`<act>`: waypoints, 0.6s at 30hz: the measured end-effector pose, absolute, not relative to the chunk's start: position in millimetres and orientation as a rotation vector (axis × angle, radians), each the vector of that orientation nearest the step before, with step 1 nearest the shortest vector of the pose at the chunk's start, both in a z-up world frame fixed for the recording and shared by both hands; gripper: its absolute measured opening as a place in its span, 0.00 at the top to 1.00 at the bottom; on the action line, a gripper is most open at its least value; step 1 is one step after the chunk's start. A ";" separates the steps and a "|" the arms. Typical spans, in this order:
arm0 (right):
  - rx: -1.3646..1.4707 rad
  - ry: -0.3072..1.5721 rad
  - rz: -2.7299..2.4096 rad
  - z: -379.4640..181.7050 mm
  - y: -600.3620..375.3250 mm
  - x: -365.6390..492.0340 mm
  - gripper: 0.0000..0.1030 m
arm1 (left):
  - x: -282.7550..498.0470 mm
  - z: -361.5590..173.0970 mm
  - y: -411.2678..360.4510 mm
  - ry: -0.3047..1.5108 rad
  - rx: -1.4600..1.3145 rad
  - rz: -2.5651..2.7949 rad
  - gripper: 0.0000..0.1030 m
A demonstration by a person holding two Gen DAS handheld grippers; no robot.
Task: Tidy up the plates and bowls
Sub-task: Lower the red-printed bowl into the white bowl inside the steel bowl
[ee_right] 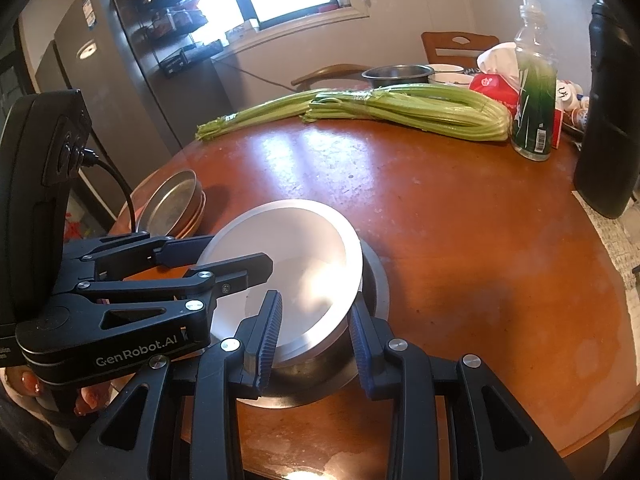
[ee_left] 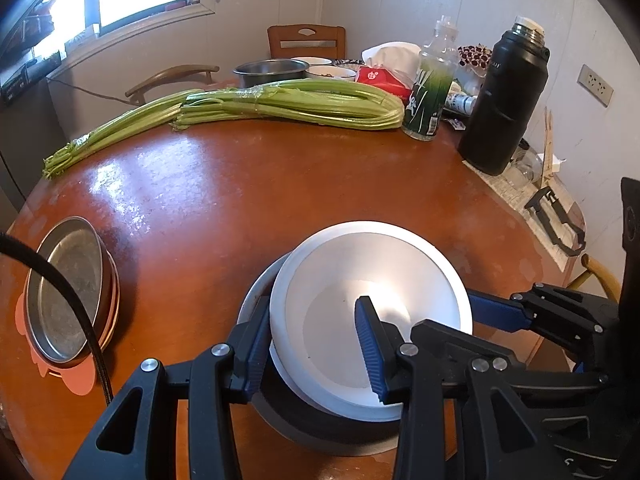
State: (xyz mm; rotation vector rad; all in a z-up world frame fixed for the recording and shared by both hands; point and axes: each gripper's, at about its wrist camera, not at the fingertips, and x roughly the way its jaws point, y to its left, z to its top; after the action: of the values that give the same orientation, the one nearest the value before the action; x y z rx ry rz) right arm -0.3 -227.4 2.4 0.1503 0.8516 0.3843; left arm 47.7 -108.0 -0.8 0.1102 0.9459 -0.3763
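A white bowl sits tilted inside a steel bowl near the front of the round wooden table. My left gripper is open and straddles the white bowl's near rim, one finger inside, one outside. My right gripper is open and straddles the same bowl's rim from the other side, above the steel bowl. A stack of metal plates lies at the left on an orange mat; it also shows in the right wrist view.
Celery bunches lie across the far table. Behind them stand a steel pot, small bowls, a red tissue box, a green-label bottle and a black thermos. A fridge stands at the left.
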 end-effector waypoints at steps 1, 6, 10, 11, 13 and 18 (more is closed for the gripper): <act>0.147 0.852 0.382 2.1 -227.2 0.4 0.65 | 48.1 -1.4 -108.3 0.946 0.112 -0.375 0.60; 0.143 0.852 0.382 1.4 -226.8 0.5 0.65 | 49.7 -4.0 -108.4 0.947 0.114 -0.372 0.60; 0.142 0.848 0.381 1.3 -226.3 0.1 0.65 | 49.5 -4.2 -107.9 0.943 0.117 -0.373 0.60; 0.140 0.847 0.380 1.3 -226.1 0.1 0.65 | 49.4 -4.1 -108.1 0.944 0.116 -0.373 0.60; 0.140 0.847 0.379 1.2 -225.7 0.1 0.65 | 49.4 -4.3 -108.1 0.942 0.116 -0.373 0.60; 0.141 0.844 0.380 0.9 -226.9 0.0 0.65 | 49.1 -4.3 -106.4 0.939 0.110 -0.376 0.60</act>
State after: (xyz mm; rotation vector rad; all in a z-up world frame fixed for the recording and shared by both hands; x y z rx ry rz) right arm 0.0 -227.0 0.9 0.1411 0.8441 0.3803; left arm 49.1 -106.4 -4.3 0.1104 0.9393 -0.3760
